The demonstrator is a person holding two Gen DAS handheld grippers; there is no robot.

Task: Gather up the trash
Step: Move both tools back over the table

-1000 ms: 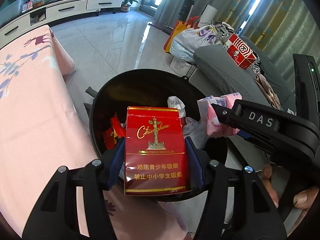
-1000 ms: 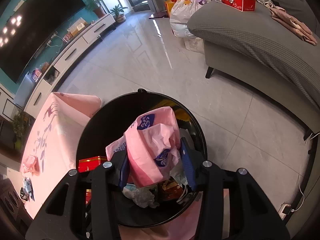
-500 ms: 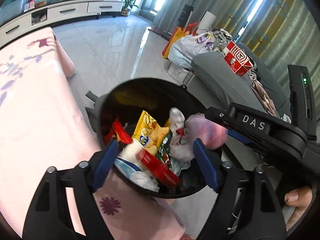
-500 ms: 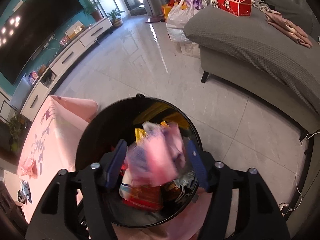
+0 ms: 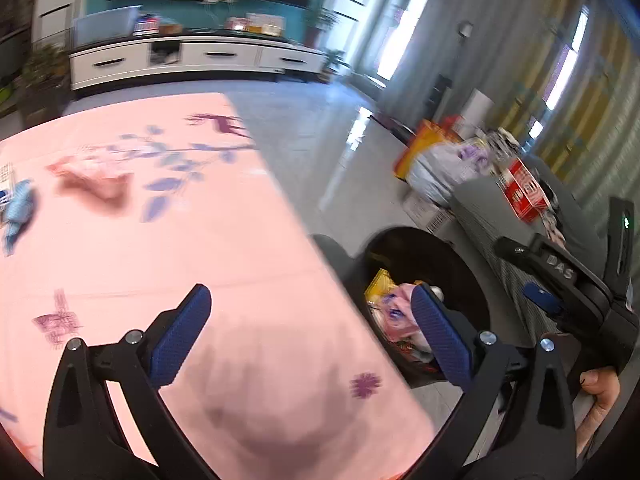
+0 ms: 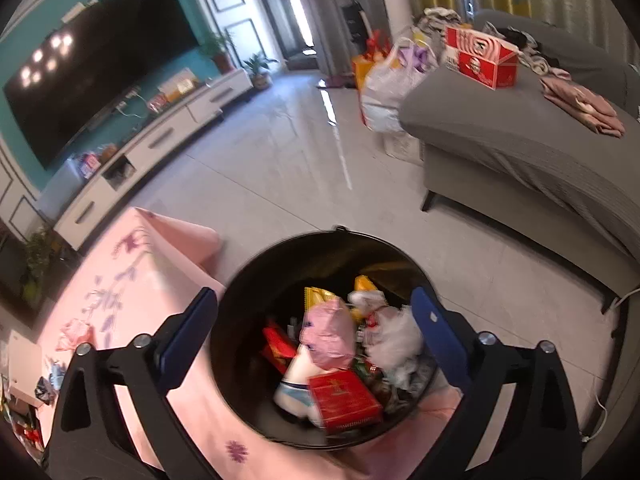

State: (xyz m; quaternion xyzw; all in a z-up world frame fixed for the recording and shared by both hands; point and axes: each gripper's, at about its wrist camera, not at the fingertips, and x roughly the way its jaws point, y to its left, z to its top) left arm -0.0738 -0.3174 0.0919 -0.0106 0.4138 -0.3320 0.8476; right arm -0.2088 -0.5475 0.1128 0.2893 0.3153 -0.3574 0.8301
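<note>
A round black trash bin (image 6: pixel 288 252) stands on the floor against the pink-clothed table's end. Inside lie a red cigarette pack (image 6: pixel 343 400), a pink plastic bag (image 6: pixel 328 334), white crumpled plastic (image 6: pixel 394 340) and yellow wrappers (image 6: pixel 318 298). My right gripper (image 6: pixel 314 340) hangs above the bin, jaws opening wide, nothing between the pads. My left gripper (image 5: pixel 310 334) is over the pink tablecloth (image 5: pixel 168 248), jaws opening, empty; the bin (image 5: pixel 452 256) lies to its right. A reddish wrapper (image 5: pixel 94 186) and a blue crumpled scrap (image 5: pixel 18 208) lie on the table's far left.
A grey sofa (image 6: pixel 520 152) with a red box (image 6: pixel 482 62) and pink clothes stands right of the bin. Bags (image 6: pixel 390 80) sit on the tiled floor beyond. A white TV cabinet (image 5: pixel 192 60) lines the teal wall. A hand (image 5: pixel 600 396) holds the right gripper's handle.
Both grippers opened and let go: the red cigarette pack and the pink bag fell into the bin. The left gripper swung left over the table; the right one rose a little.
</note>
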